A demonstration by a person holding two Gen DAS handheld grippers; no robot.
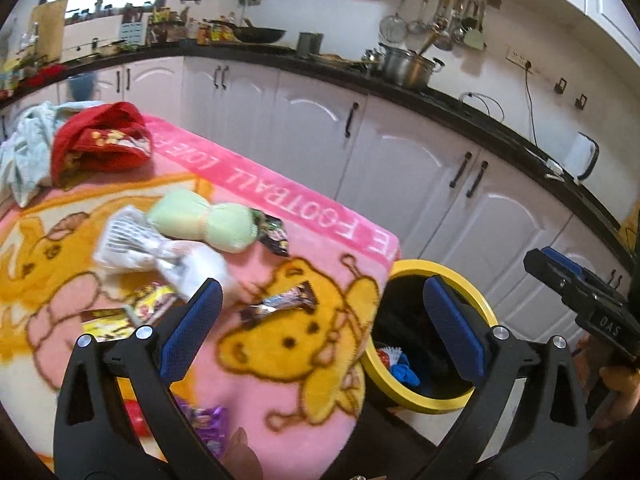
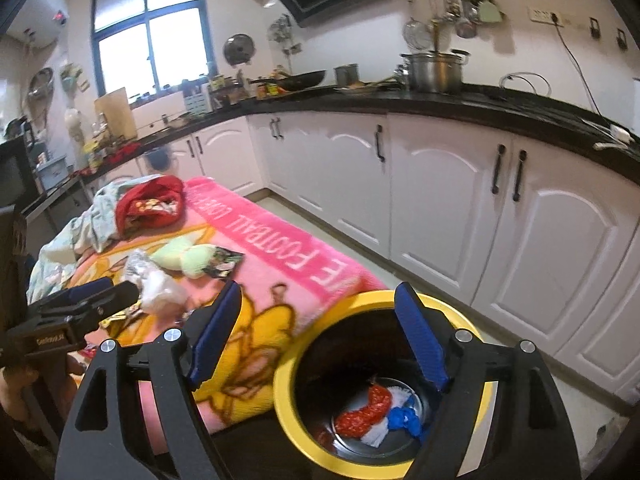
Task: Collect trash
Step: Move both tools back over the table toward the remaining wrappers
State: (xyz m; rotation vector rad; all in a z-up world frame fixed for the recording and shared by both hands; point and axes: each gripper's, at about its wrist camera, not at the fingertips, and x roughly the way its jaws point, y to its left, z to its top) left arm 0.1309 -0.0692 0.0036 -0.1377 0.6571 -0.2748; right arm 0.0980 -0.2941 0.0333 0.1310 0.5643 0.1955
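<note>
Both grippers, left gripper and right gripper, angled downward, jaws wide and empty, over the yellow-rimmed black bin holding blurred red, white and blue wrappers beside the pink blanket-covered table.

By my table's edge stands the yellow-rimmed bin with red, white and blue scraps on its bottom, while a brown wrapper, a yellow one, a dark packet and crumpled clear plastic lie on the pink blanket.
</note>
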